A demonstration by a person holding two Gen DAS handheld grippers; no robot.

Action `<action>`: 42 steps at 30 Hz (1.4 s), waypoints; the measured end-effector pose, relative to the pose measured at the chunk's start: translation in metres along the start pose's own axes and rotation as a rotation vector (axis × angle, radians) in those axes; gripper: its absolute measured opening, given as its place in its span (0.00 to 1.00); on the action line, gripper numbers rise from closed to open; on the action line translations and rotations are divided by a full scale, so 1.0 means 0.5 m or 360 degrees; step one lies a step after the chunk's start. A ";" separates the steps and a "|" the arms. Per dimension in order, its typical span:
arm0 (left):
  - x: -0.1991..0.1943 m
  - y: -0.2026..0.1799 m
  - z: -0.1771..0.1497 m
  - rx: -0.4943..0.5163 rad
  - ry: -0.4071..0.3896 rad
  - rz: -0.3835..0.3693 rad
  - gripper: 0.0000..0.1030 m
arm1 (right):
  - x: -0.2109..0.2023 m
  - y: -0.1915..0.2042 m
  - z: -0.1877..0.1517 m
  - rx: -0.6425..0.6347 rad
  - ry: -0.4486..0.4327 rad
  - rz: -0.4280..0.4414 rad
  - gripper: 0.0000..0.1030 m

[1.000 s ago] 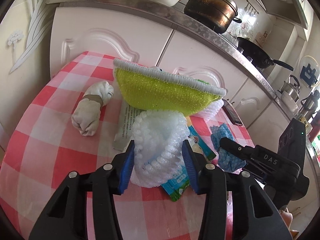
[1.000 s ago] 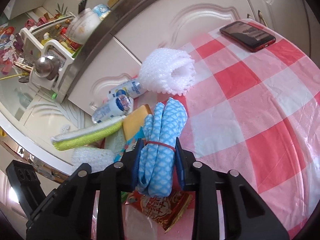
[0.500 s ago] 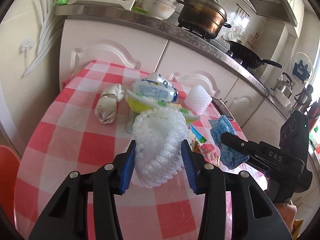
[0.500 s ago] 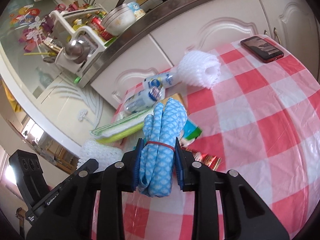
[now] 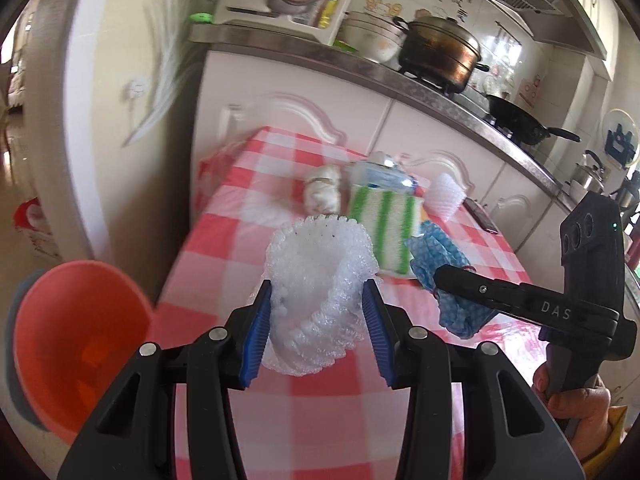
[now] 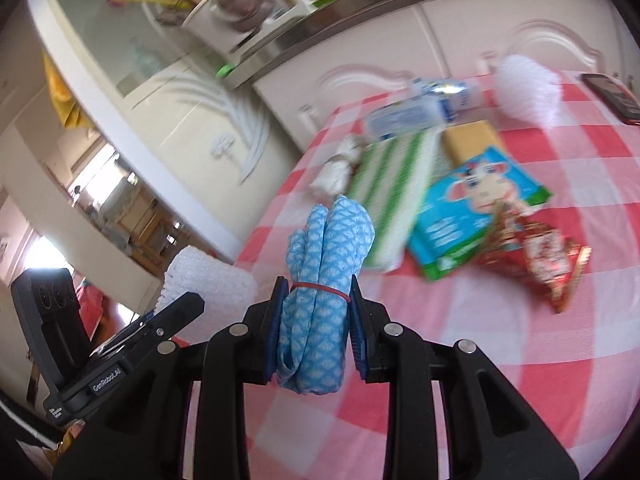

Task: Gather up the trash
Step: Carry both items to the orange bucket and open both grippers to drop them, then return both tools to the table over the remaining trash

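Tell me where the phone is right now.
The phone lies flat near the table's far right edge in the left wrist view, just right of the white foam net.

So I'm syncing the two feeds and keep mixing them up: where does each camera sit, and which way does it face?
Left wrist: on the left gripper, facing the table and stove counter; its fingers clamp white foam netting; the right gripper and hand show.
Right wrist: on the right gripper, facing the table's litter and glass door; it clamps a blue cloth roll.
Shared: striped sponge, netting, cloth.
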State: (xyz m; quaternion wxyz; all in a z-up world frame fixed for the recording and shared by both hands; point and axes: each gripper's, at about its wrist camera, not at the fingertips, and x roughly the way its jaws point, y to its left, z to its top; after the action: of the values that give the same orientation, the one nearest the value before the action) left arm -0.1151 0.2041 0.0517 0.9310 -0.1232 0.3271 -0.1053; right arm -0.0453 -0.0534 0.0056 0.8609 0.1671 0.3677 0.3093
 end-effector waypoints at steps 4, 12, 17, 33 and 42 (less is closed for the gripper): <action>-0.039 0.074 -0.011 -0.0041 -0.0023 0.0160 0.45 | 0.058 0.076 -0.008 -0.0117 0.0124 0.0093 0.29; -0.087 0.244 -0.043 -0.0217 -0.0002 0.0459 0.45 | 0.179 0.228 -0.010 -0.0337 0.0336 0.0267 0.30; -0.092 0.323 -0.061 -0.0320 0.0023 0.0551 0.45 | 0.249 0.310 -0.013 -0.0460 0.0437 0.0333 0.30; -0.064 0.412 -0.106 -0.0446 0.0114 0.0673 0.82 | 0.313 0.340 -0.026 -0.0501 0.0398 0.0270 0.71; -0.081 0.377 -0.082 -0.0385 0.0034 0.0679 0.88 | 0.221 0.260 -0.008 -0.0365 0.0157 0.0214 0.80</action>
State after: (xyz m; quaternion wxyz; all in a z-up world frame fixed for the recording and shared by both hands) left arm -0.1503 0.3875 -0.0118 0.9071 -0.1608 0.3658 0.1322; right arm -0.0423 0.1172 0.0113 0.8326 0.0764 0.3599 0.4141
